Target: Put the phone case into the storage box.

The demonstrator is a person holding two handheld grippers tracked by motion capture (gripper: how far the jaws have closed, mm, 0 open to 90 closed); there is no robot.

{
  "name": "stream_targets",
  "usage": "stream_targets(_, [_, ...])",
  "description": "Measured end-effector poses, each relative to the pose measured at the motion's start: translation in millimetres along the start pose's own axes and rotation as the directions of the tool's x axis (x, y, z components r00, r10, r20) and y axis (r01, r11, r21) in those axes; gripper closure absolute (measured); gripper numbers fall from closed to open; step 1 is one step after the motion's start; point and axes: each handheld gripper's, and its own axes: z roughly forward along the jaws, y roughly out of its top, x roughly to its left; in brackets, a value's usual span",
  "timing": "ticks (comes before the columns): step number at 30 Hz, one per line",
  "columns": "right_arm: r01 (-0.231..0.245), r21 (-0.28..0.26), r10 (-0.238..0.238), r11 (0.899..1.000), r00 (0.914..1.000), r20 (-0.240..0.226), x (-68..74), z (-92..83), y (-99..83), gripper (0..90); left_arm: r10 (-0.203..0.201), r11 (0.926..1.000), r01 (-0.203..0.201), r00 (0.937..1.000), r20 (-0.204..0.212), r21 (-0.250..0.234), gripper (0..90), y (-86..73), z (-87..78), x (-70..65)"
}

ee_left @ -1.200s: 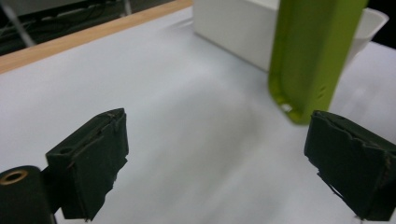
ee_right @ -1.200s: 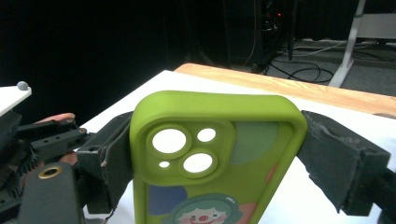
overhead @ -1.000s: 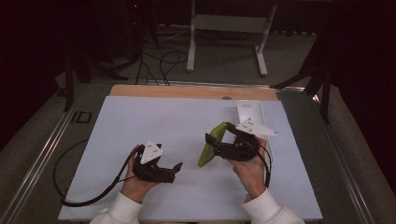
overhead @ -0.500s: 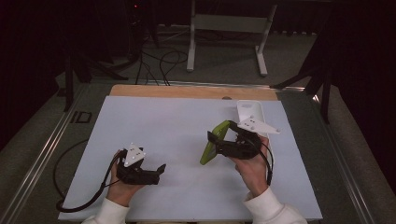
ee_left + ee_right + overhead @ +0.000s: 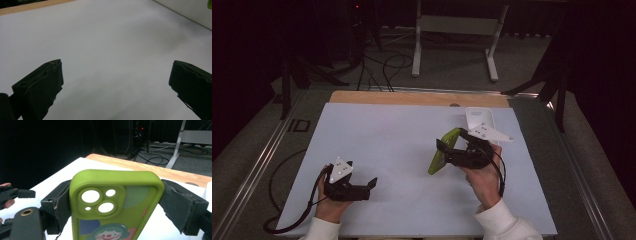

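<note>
A lime-green phone case (image 5: 439,156) with camera cut-outs and a clown picture hangs tilted above the white mat (image 5: 392,135), right of centre. My right gripper (image 5: 446,148) is shut on it. In the right gripper view the case (image 5: 112,202) stands upright, and a black pad (image 5: 60,205) presses on each of its long sides. My left gripper (image 5: 372,183) rests low near the mat's front left corner, open and pointing right. In the left gripper view its jaws stand wide apart over the bare mat (image 5: 112,45), with nothing between them.
A white phone case (image 5: 478,118) lies on the mat just behind the right gripper, partly covered by the gripper's grey plate. A wooden table edge (image 5: 412,97) runs along the mat's far side. Cables and a desk frame (image 5: 452,30) stand on the floor beyond.
My left gripper has drawn back to the left and a little toward the front edge. The right gripper holds the green case in almost the same place.
</note>
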Motion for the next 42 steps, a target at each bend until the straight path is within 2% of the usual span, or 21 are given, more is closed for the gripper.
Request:
stream_targets(10, [-0.021,-0.002,0.021,1.000,0.9998,-0.001,-5.6,1.6,3.0,16.2,-0.060,0.9977,0.059,0.9981,-0.011,-0.034,0.0,-18.1,-10.4,16.9])
stream_targets(18, [-0.011,-0.010,0.011,1.000,0.9999,0.011,-7.3,2.8,9.4,16.2,-0.047,0.9976,0.046,0.9988,-0.015,-0.051,0.0,-23.9,-14.4,20.8])
stream_targets(24, [-0.013,-0.010,0.014,1.000,0.9996,0.025,-10.9,4.4,13.2,16.2,-0.032,0.9984,0.030,0.9991,-0.027,-0.048,0.0,-26.4,-14.1,20.1])
stream_targets(42, [-0.014,-0.003,0.014,1.000,0.9977,0.066,-21.4,14.8,20.8,16.2,-0.038,0.9983,0.036,0.9983,-0.045,-0.046,0.0,-30.4,-13.6,20.7])
